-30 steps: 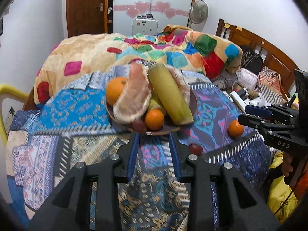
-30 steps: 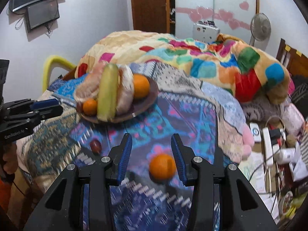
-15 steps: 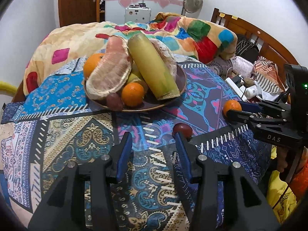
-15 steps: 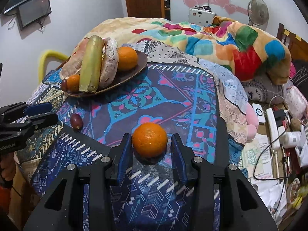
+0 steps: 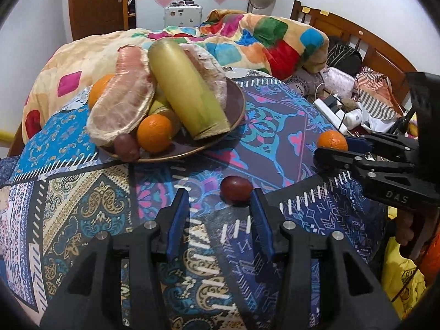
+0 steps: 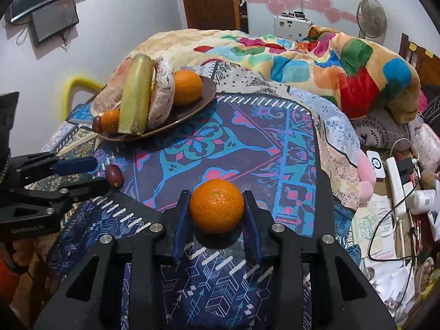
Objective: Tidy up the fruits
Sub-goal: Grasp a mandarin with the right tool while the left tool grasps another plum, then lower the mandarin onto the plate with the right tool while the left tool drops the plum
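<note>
- Right hand-held gripper (image 6: pixel 217 206) brackets a loose orange (image 6: pixel 217 206) on the patterned bed cover (image 6: pixel 275 137); both blue pads sit at the fruit's sides, though firm contact cannot be confirmed.
- Left hand-held gripper (image 5: pixel 220 206) hovers low over the same cover with its fingers spread wide and holding nothing; a small dark red fruit (image 5: pixel 236 188) lies just ahead of its right fingertip (image 5: pixel 257 206), close to touching it.
- Quilt (image 6: pixel 316 55) in bright colour patches is bunched at the far end of the bed.
- Brown plate (image 5: pixel 236 101) rests on the cover beyond both tools, well apart from the loose orange.
- Long yellow-green fruit (image 5: pixel 187 88) leans across the heap on the plate, flanked by two peeled pomelo sections (image 5: pixel 123 104).
- Two more oranges (image 5: pixel 154 133) and a second dark fruit (image 5: pixel 127 147) sit at the plate's edges.
</note>
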`<action>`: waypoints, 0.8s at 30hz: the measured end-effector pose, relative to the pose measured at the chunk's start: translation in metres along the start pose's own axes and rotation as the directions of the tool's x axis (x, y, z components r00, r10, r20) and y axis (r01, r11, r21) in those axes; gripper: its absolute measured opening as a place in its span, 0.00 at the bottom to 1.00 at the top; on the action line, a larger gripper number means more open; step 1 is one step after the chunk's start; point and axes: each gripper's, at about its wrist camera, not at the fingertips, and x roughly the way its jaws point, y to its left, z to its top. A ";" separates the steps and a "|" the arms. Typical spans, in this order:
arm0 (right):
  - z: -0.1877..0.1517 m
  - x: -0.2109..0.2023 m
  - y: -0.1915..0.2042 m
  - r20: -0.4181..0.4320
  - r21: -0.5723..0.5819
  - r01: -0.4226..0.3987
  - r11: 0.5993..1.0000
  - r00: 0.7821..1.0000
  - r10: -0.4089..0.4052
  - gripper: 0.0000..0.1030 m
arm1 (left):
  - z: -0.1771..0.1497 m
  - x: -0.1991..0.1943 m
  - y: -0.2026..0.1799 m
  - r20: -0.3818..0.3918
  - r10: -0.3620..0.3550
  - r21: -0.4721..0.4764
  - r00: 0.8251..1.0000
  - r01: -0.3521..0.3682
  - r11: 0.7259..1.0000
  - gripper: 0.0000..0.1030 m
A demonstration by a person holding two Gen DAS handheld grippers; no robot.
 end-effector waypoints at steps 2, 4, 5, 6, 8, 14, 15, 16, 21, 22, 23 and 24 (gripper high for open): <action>0.001 -0.004 -0.001 0.007 0.002 -0.002 1.000 1.000 0.002 0.33 | 0.002 0.002 -0.003 -0.008 -0.006 0.004 1.000 0.006 1.000 0.45; 0.001 -0.008 -0.001 0.015 0.000 0.000 1.000 1.000 0.000 0.33 | 0.004 0.004 -0.006 -0.013 -0.005 0.011 1.000 0.005 1.000 0.45; 0.001 -0.009 -0.001 0.017 -0.001 0.002 1.000 1.000 -0.002 0.33 | 0.005 0.005 -0.008 -0.014 0.003 0.015 1.000 -0.002 1.000 0.45; 0.001 -0.010 -0.001 0.020 -0.004 0.004 1.000 1.000 -0.004 0.33 | 0.005 0.007 -0.010 -0.019 0.006 0.020 1.000 -0.005 1.000 0.45; 0.000 -0.013 -0.001 0.024 -0.005 0.004 1.000 1.000 -0.004 0.33 | 0.006 0.009 -0.013 -0.026 0.009 0.025 1.000 -0.008 1.000 0.43; 0.001 -0.018 -0.002 0.037 -0.009 -0.003 1.000 0.999 0.004 0.33 | 0.006 0.011 -0.017 -0.022 0.004 0.037 1.000 -0.003 0.999 0.28; 0.001 -0.019 -0.002 0.040 -0.009 -0.004 1.000 0.999 0.004 0.33 | 0.006 0.012 -0.016 -0.022 0.002 0.035 1.000 -0.001 0.999 0.27; 0.001 -0.019 -0.002 0.042 -0.009 -0.005 1.000 0.999 0.005 0.33 | 0.005 0.012 -0.015 -0.020 -0.002 0.032 1.000 0.002 0.999 0.27; 0.001 -0.022 0.000 0.049 -0.009 -0.011 1.000 0.999 0.011 0.33 | 0.003 0.006 -0.009 -0.011 -0.014 0.005 1.000 0.014 1.000 0.26; 0.002 -0.022 0.001 0.049 -0.010 -0.012 1.000 0.999 0.012 0.33 | 0.002 0.005 -0.008 -0.008 -0.015 0.001 1.000 0.015 1.000 0.26; 0.002 -0.023 0.001 0.051 -0.011 -0.012 1.000 0.999 0.013 0.33 | 0.001 0.002 -0.006 -0.004 -0.016 -0.002 1.000 0.016 1.000 0.26; 0.003 -0.023 0.002 0.054 -0.013 -0.011 1.000 0.998 0.012 0.33 | 0.000 -0.001 -0.005 0.001 -0.015 -0.005 1.000 0.015 1.000 0.26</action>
